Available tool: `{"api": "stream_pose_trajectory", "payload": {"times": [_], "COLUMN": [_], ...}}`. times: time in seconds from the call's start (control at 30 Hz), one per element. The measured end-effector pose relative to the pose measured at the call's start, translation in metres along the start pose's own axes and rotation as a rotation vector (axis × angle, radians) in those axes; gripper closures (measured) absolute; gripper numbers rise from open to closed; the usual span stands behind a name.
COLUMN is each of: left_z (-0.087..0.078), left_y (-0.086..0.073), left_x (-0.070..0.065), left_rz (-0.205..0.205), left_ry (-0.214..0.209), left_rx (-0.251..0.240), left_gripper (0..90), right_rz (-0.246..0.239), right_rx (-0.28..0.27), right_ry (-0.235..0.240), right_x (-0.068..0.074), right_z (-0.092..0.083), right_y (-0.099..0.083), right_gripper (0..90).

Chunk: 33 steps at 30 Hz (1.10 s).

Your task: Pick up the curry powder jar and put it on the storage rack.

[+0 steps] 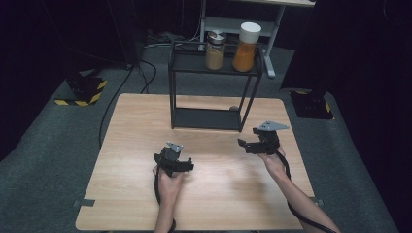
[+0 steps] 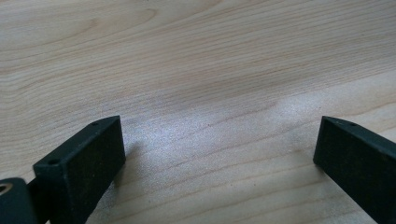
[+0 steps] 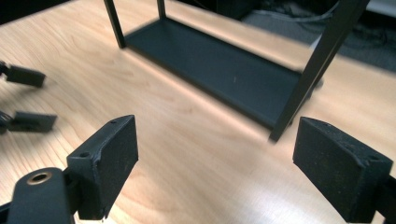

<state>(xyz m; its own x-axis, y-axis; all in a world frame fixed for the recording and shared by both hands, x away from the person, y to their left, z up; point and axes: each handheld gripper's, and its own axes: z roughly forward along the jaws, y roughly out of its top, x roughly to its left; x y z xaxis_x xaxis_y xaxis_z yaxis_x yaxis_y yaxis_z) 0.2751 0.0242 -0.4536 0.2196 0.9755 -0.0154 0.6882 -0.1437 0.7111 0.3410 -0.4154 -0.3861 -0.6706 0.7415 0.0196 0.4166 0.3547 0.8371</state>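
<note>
left gripper point(image 1: 173, 156): jaws spread, just bare wooden table point(image 2: 196, 70) between | right gripper point(image 1: 252, 142): jaws spread, empty, black shelf rack point(image 1: 209, 118) ahead

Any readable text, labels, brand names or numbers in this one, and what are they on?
No readable text in any view.
The two jars on the black rack's top shelf, one with a metal lid and one with a white lid, carry no label that can be made out; too small to tell.
The yellow-and-black striped floor plates bear hazard stripes, no words.
The table is unmarked wood.
</note>
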Motion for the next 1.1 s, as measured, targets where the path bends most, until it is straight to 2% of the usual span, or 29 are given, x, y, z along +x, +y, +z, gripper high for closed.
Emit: {"api": "stream_pose_trajectory", "payload": {"times": [0.2,0.27,0.43,0.6,0.9,0.97,1.1], "left_z": [0.000,0.000,0.000,0.000,0.000,0.000,0.000], "left_y": [0.000,0.000,0.000,0.000,0.000,0.000,0.000], "left_x": [0.000,0.000,0.000,0.000,0.000,0.000,0.000], "left_rz": [0.000,0.000,0.001,0.000,0.000,0.000,0.000], "left_ry": [0.000,0.000,0.000,0.000,0.000,0.000,0.000], "left_rx": [0.000,0.000,0.000,-0.001,0.000,0.000,0.000], "left_gripper": [2.0,2.0,1.9,2.0,1.9,2.0,2.0], "right_rz": [0.030,0.026,0.031,0.058,0.051,0.055,0.027], "right_rx": [0.037,0.052,0.071,0.094,0.143,0.173,0.183], "right_ry": [-0.013,-0.032,-0.047,-0.058,-0.065,-0.089,-0.096], "right_x": [0.005,0.010,0.015,0.020,0.028,0.032,0.035], "right_z": [0.014,0.020,0.028,0.039,0.055,0.059,0.061], "right_y": [-0.016,-0.022,-0.028,-0.033,-0.037,-0.036,-0.034], "right_gripper": [13.4,13.2,12.8,12.7,11.7,11.5,10.3]}}
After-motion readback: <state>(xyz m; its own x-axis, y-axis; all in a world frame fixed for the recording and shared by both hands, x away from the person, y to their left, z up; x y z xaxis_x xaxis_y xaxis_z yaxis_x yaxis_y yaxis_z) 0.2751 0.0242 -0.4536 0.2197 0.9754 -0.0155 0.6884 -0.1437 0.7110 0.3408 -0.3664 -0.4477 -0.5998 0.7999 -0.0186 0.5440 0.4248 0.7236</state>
